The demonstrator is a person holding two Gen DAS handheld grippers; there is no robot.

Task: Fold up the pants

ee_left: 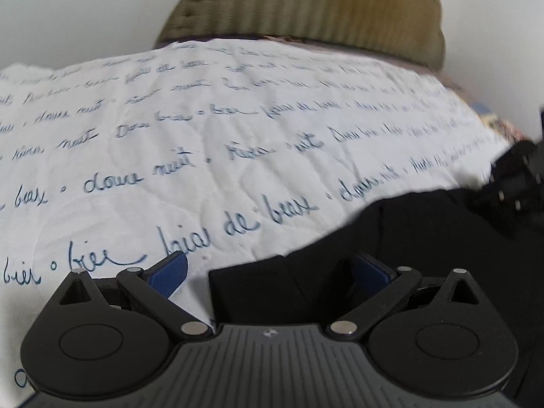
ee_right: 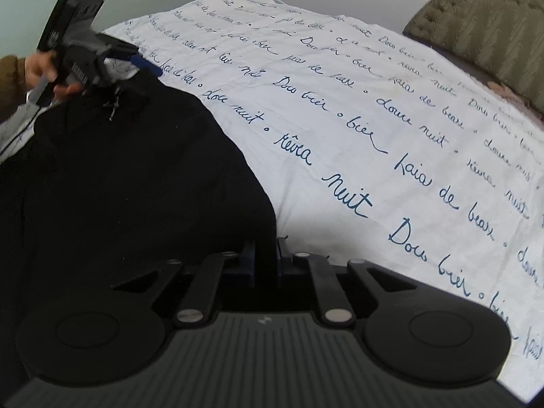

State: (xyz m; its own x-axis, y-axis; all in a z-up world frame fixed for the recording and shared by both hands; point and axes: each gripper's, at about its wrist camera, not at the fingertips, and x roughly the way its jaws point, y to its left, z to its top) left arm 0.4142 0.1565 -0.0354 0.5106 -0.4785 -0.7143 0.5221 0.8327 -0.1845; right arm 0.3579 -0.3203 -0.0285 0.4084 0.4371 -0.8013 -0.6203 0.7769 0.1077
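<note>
A pair of black cloth pants (ee_right: 119, 176) lies on a bed. The bed has a white bedspread with blue handwriting printed on it (ee_right: 357, 108). The pants lie close to one edge of the bed, on the side next to the person, and most of the bedspread past them is bare.

The right hand-held gripper (ee_right: 266, 258) is black with blue pads. Its two fingers are pressed together on the edge of the pants, so it is pinching the black cloth. The cloth stands up in a thin fold between the pads.

The left hand-held gripper (ee_left: 268, 273) is spread wide. One blue pad (ee_left: 168, 273) is over the white bedspread. The other blue pad is over the black cloth. A corner of the pants lies between them, and the pads are not pressing on it.

In the right wrist view, the left hand-held gripper shows far off at the other end of the pants, with a person's hand (ee_right: 40, 74) holding it.

An olive green padded headboard (ee_left: 306, 3) stands at the far end of the bed, against a pale wall (ee_left: 68, 10).
</note>
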